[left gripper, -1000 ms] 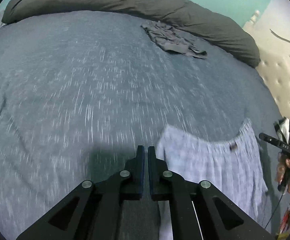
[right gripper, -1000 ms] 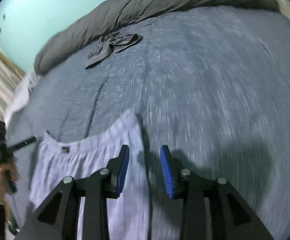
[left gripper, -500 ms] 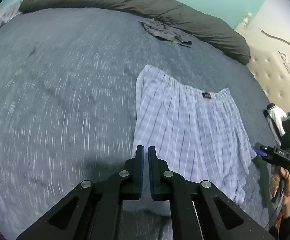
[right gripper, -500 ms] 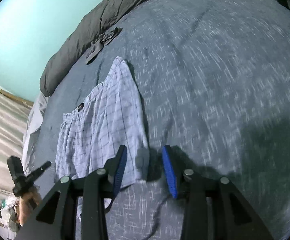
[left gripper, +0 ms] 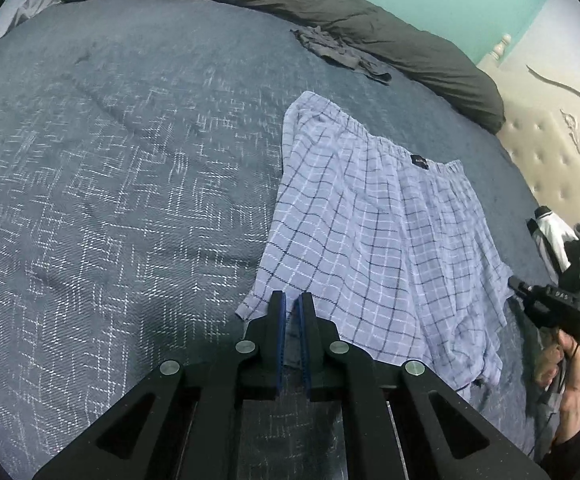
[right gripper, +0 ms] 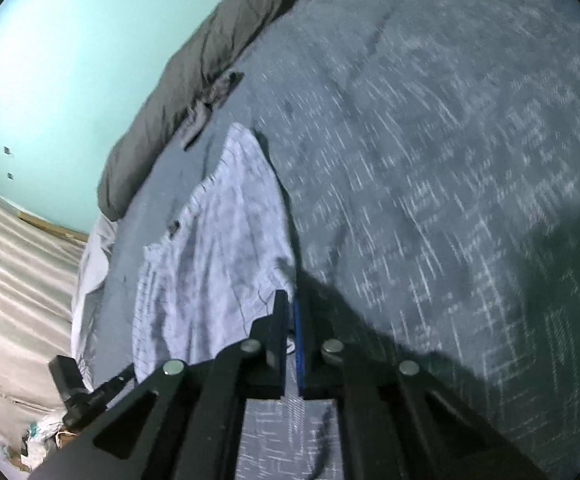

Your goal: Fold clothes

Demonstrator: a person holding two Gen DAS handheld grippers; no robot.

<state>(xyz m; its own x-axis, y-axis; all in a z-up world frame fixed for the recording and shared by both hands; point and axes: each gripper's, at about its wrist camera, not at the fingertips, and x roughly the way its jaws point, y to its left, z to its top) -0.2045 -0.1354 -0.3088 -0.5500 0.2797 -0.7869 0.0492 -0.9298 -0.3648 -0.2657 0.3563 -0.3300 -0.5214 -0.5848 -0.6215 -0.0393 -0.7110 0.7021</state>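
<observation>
Clamping down on the near hem, the left gripper (left gripper: 290,305) has its blue pads nearly together with the corner of the plaid boxer shorts (left gripper: 373,232) pinched between them. Over on the other side, the right gripper (right gripper: 288,307) is clenched too, its jaws squeezed tight on the opposite hem corner of the shorts (right gripper: 210,264), fabric bunched at the tips. The shorts lie spread flat on the blue-grey patterned bedspread (left gripper: 122,184), waistband pointing away toward the far side, small dark label showing at the band. Beyond them sits a crumpled dark grey garment (left gripper: 337,50), right against the long rolled grey duvet (left gripper: 329,4). A tufted cream headboard (left gripper: 557,148) stands at the right, turquoise wall (right gripper: 70,60) behind.
</observation>
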